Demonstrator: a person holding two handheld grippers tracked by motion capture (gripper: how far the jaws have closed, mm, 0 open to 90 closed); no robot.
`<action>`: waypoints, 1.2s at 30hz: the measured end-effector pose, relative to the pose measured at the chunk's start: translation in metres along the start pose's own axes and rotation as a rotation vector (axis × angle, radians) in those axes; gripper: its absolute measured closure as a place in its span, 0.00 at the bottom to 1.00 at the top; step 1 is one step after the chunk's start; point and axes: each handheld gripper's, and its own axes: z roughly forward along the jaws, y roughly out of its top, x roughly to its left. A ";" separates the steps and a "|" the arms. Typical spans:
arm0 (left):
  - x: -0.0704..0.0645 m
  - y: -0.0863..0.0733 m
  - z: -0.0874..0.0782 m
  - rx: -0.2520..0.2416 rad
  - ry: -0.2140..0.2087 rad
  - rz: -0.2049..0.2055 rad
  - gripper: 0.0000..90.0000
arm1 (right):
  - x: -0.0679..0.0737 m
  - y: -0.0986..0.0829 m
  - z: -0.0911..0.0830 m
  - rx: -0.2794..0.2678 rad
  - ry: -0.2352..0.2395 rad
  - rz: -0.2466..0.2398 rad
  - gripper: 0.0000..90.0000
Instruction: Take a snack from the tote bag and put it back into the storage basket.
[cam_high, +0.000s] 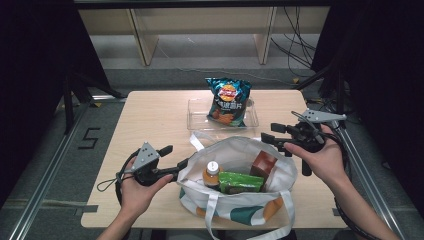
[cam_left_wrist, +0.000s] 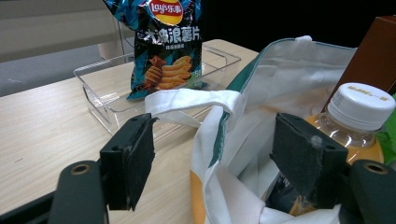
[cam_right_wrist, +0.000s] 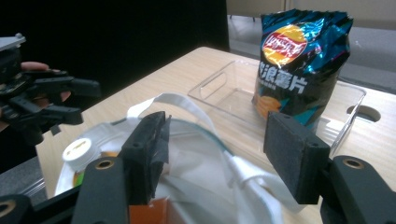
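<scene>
Dark room, pale wood worktop (cam_high: 150, 120). Tote bag (cam_high: 240, 200) sits low centre of the high view, bottle (cam_high: 212, 173) inside. My left gripper (cam_high: 172, 156) hangs spread across its rim; right gripper (cam_high: 272, 138) is wide too. Floppy cloth could slip out — or drag the bottle over.

Chip bag (cam_left_wrist: 164, 46), standing in the clear tray (cam_left_wrist: 100, 88) at the far middle of the table: red-and-yellow Lay's emblem near its top, reading "Lay's" followed by Chinese characters; below it a line of large white Chinese characters, 大波浪薯片. The emblem and the white characters are also legible in the right gripper view (cam_right_wrist: 299, 60).

Floor to the left of the table: a dark mark shaped like the numeral "5" (cam_high: 90, 138).

Bottle cap (cam_left_wrist: 360, 105) in the bag: faint print, too small to read.
</scene>
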 end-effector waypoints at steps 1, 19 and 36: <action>0.000 0.000 -0.001 0.005 0.005 0.001 0.33 | 0.002 -0.002 -0.002 -0.003 -0.006 0.001 0.44; 0.000 0.000 -0.004 0.002 0.014 0.002 0.33 | 0.029 -0.022 -0.016 0.031 0.033 -0.038 0.43; 0.000 -0.001 -0.007 -0.017 -0.003 -0.002 0.33 | 0.040 -0.031 -0.027 0.009 0.024 -0.026 0.41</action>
